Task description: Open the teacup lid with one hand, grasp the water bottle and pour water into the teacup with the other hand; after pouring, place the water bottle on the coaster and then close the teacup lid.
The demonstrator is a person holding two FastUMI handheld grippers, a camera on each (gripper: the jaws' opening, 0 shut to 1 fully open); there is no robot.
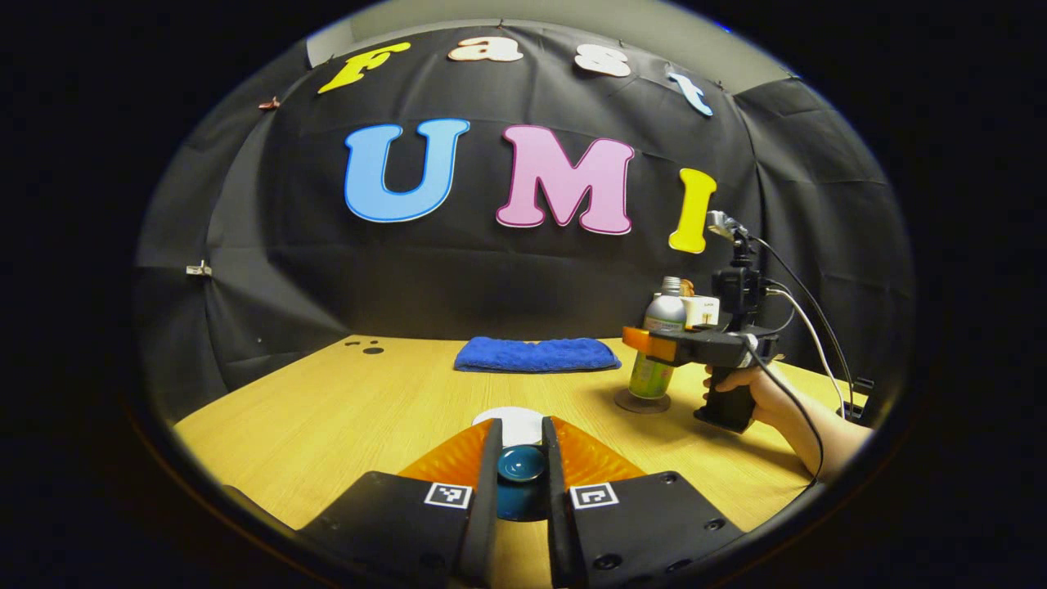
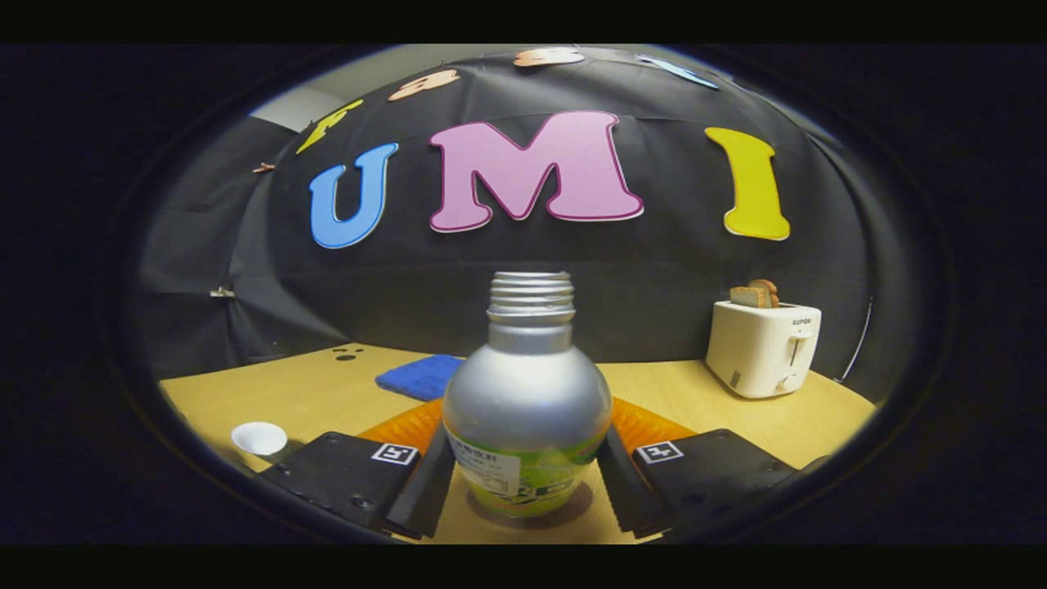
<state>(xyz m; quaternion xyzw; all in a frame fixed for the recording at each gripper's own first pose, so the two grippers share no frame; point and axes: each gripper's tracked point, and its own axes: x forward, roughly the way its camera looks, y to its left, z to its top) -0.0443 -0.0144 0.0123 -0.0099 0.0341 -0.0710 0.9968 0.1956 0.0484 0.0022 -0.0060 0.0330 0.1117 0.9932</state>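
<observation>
Between my left gripper (image 1: 521, 458) fingers, dark blue lid knob (image 1: 521, 463) pinched from both sides; white teacup (image 1: 517, 421) just beyond at 12 o'clock. At 2 o'clock in left gripper view, water bottle (image 1: 661, 348) upright on round coaster (image 1: 642, 402), my right gripper (image 2: 523, 470) around it. Right gripper view: fingers flank bottle body, contact unclear. Teacup at 8 o'clock, toaster (image 2: 762, 348) at 3 o'clock, blue towel (image 1: 536, 355) on table (image 1: 343, 409).
</observation>
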